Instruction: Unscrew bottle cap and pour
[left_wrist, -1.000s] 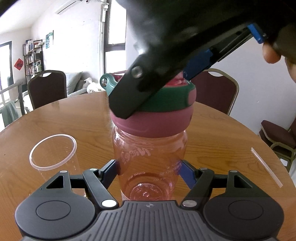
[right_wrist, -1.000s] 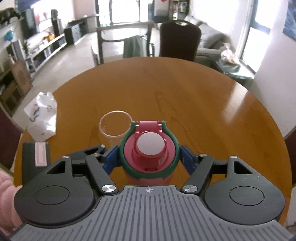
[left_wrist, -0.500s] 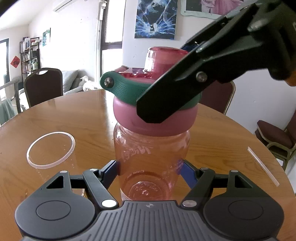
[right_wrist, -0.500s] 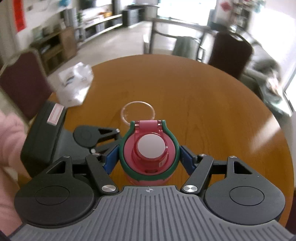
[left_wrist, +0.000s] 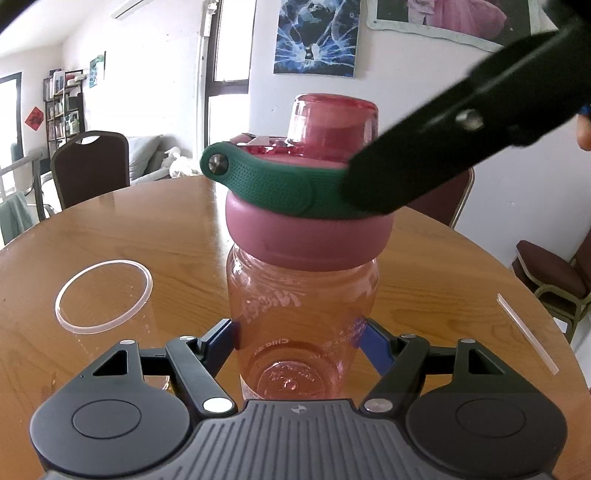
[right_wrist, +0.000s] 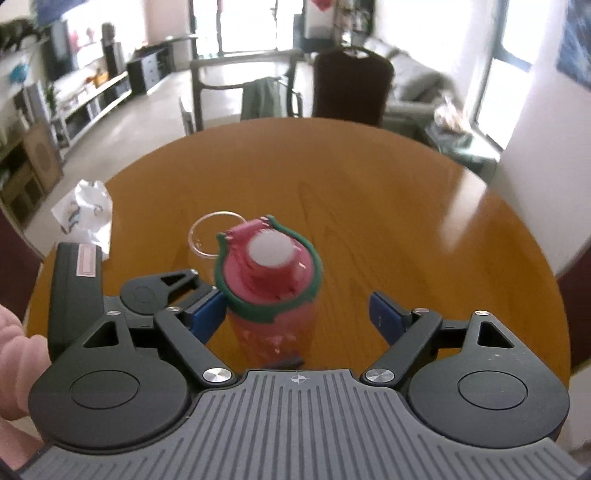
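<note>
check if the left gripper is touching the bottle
Touching. The left wrist view shows the left gripper shut on the bottle, with both blue pads pressed against its lower sides and no gap.

cup (left_wrist: 103, 295) base: hidden behind left tongs (left_wrist: 301, 341) | right-wrist view: motion-blurred

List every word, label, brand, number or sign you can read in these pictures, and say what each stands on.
No text can be quoted with certainty.
Pink bottle: script logo and small print, seen mirrored through the plastic, not legible.
Red diamond sign on the far wall: one character, too small to read.
White sticker on the left gripper: blurred, unreadable.
</note>
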